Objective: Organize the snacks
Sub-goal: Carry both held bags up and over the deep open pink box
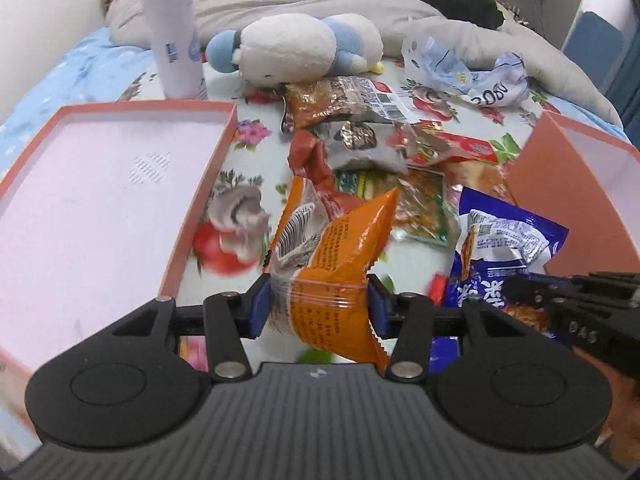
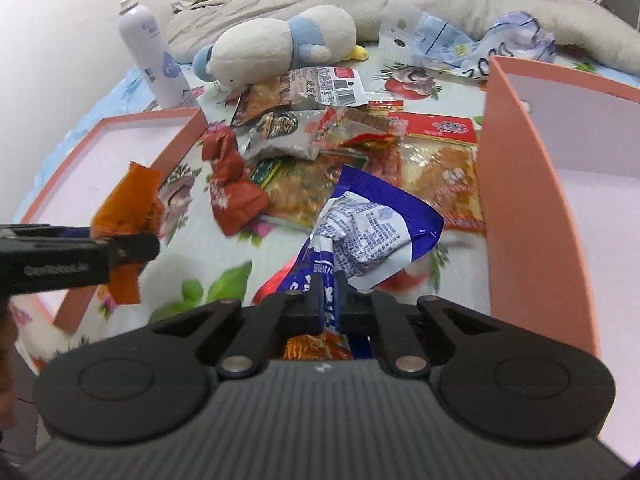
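My left gripper (image 1: 318,306) is shut on an orange snack packet (image 1: 332,256), which hangs lifted above the flowered cloth; the same orange packet (image 2: 128,208) shows at the left of the right wrist view. My right gripper (image 2: 329,300) is shut on the edge of a blue and white snack packet (image 2: 368,232), raised off the cloth; that blue packet (image 1: 504,248) lies at the right in the left wrist view. A heap of loose snack packets (image 1: 376,148) fills the middle. A pink-rimmed box (image 1: 80,208) lies open on the left, another pink box (image 2: 560,208) on the right.
A white and blue plush toy (image 1: 296,48) lies behind the heap, with a white spray bottle (image 1: 172,32) upright to its left. Crumpled blue wrappers (image 1: 468,72) and grey bedding (image 1: 280,4) lie further back. A red packet (image 2: 228,184) sits by the left box.
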A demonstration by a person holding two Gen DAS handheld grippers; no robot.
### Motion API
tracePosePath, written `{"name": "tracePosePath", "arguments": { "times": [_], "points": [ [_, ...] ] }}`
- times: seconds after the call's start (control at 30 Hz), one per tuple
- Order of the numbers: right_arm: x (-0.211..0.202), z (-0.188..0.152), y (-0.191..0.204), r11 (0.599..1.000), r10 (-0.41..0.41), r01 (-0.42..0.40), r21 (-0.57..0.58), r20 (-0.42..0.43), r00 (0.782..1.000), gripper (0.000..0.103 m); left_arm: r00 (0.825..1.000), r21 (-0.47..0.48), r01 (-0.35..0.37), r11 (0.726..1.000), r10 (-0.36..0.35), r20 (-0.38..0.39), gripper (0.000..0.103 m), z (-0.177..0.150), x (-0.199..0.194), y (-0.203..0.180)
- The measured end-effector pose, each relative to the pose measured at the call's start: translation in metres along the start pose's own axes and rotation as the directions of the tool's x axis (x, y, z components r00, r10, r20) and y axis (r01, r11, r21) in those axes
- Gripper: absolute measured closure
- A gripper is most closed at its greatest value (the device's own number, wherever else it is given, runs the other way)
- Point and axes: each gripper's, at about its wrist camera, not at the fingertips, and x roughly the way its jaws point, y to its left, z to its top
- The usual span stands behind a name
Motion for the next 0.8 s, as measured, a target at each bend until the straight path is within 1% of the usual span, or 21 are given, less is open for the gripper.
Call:
{"name": "tracePosePath", "arguments": {
  "times": [0.13,0.37,0.57,0.63,0.77,0.8],
  "points": [
    [-0.026,-0.016,0.003,1.000,0.018,-0.018,0.017,0.016,1.000,0.096,1.000,-0.037,0.013,0.999,-0.012,0.012,0.049,-0.023,-0.032,-0.007],
    [-0.081,-0.031,0.010,1.000,-0.006,0.004,0.018,0.105,0.994,0.096,0.998,-0.084,0.035,0.996,-0.030,0.064,0.049,-0.044,-0.083,-0.008],
    [-0.130,-0.043,0.013,0.999,-0.035,0.026,0.046,0.196,0.980,0.095,0.991,-0.081,0.083,0.993,-0.074,0.114,0.048,-0.059,-0.127,-0.017],
    [-0.148,-0.048,0.014,0.998,-0.044,0.031,0.061,0.223,0.974,0.095,0.989,-0.079,0.100,0.992,-0.090,0.120,0.048,-0.063,-0.140,-0.022],
    [-0.178,-0.060,0.013,0.995,-0.065,0.040,0.096,0.266,0.962,0.095,0.981,-0.062,0.132,0.989,-0.121,0.151,0.048,-0.072,-0.165,-0.035],
    [-0.186,-0.064,0.012,0.994,-0.067,0.039,0.104,0.277,0.958,0.095,0.977,-0.059,0.138,0.989,-0.126,0.172,0.048,-0.074,-0.174,-0.039]
  ]
}}
